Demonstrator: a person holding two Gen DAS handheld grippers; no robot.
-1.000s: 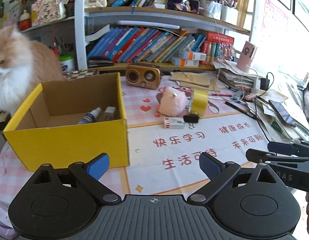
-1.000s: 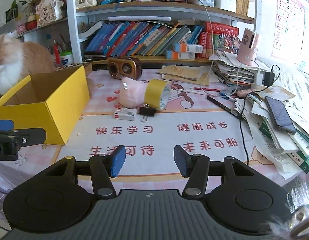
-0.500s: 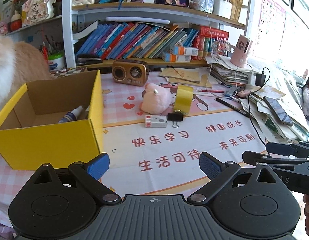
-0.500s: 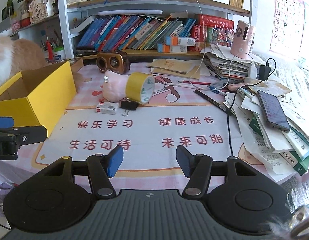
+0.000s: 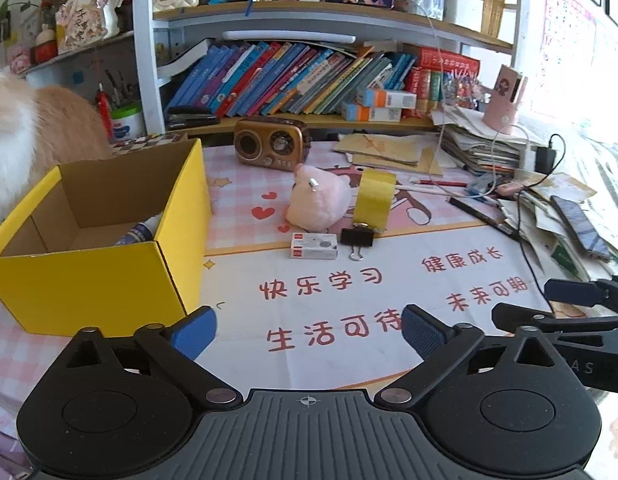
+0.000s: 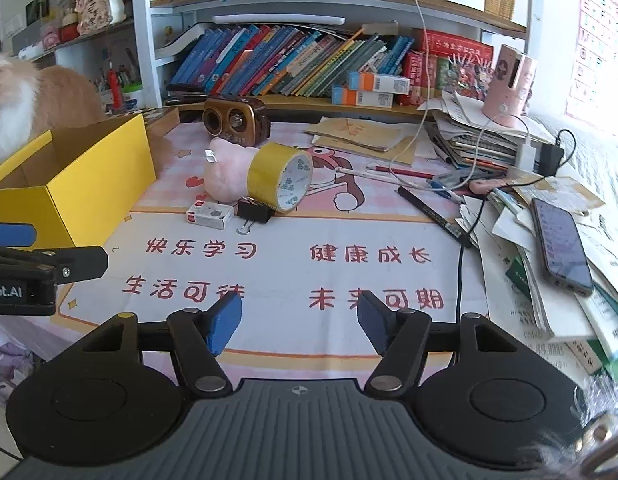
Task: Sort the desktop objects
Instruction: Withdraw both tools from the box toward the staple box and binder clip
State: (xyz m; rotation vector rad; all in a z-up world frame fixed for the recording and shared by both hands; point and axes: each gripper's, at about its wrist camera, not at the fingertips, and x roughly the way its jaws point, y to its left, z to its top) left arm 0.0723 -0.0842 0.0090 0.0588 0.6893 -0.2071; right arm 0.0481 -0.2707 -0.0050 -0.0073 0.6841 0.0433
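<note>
A yellow cardboard box (image 5: 109, 280) stands at the left with a small bottle (image 5: 139, 232) inside; it also shows in the right wrist view (image 6: 89, 196). On the mat lie a pink plush toy (image 5: 319, 204), a yellow tape roll (image 5: 375, 200), a black binder clip (image 5: 357, 238) and a small white box (image 5: 313, 246). The right wrist view shows the plush (image 6: 227, 174), tape (image 6: 281, 178), clip (image 6: 255, 212) and white box (image 6: 209, 214). My left gripper (image 5: 307, 334) is open and empty near the desk's front. My right gripper (image 6: 299, 320) is open and empty.
An orange-and-white cat (image 5: 25, 140) sits behind the yellow box. A brown radio (image 5: 271, 144) stands at the back under bookshelves. Papers, cables, a black pen (image 6: 433, 212) and a phone (image 6: 561, 244) crowd the right side.
Both grippers have swung right and moved forward, so the box and cat slid left in view and the plush, tape and clip came closer. Both stayed open.
</note>
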